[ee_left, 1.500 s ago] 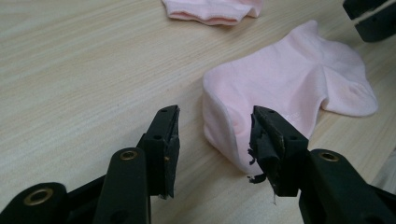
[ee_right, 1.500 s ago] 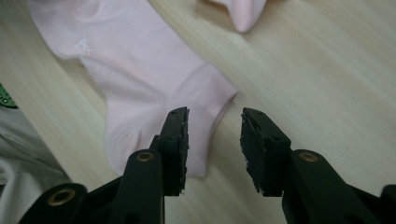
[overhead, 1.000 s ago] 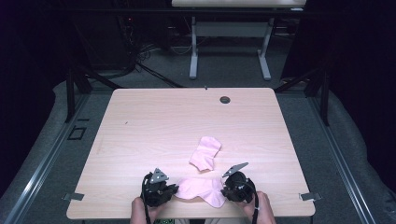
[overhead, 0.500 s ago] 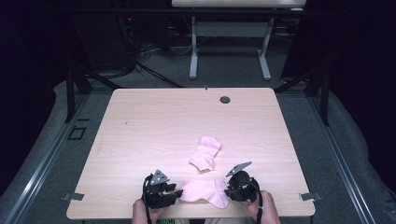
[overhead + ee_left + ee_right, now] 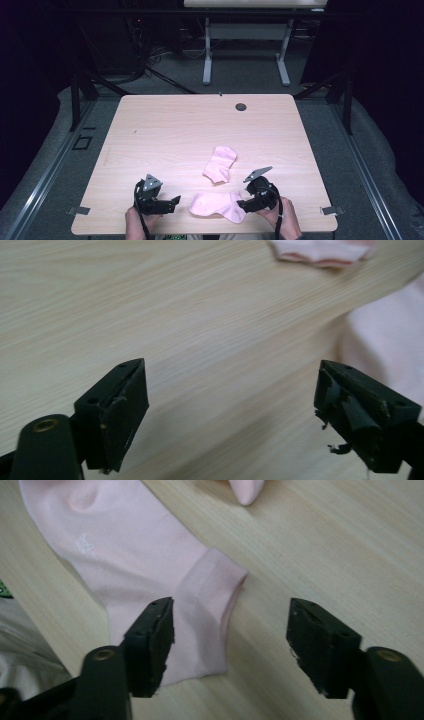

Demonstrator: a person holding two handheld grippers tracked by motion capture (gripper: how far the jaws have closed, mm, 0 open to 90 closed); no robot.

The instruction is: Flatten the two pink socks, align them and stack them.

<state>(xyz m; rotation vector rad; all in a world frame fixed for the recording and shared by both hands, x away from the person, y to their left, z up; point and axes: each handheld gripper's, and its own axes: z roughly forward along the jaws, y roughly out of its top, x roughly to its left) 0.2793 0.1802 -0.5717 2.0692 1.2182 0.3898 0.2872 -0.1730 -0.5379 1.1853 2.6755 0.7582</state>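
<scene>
A pale wooden table (image 5: 165,130) with rounded corners stands on grey carpet (image 5: 360,165) in a dark room. A small dark round grommet (image 5: 241,106) sits near its far edge, right of centre. Beyond the far edge a second table's white legs (image 5: 207,55) rise from the floor, with dark cables (image 5: 145,65) tangled to their left. Metal rails (image 5: 42,185) run along the floor on the left, and a black frame strut (image 5: 345,95) slants on the right.

Two pink socks lie on the near right part of the table. The near sock (image 5: 217,205) lies flat close to the near edge, between the two grippers; the far sock (image 5: 220,164) rests folded just beyond it, apart from it.

The left gripper (image 5: 172,202) is just left of the near sock, its jaws spread wide over bare wood after just opening, nothing between them. The right gripper (image 5: 242,203) is at the near sock's right end; its jaws have also just been opening and stand apart, one over the sock's cuff (image 5: 210,615), the other over wood, not pressing the cloth
</scene>
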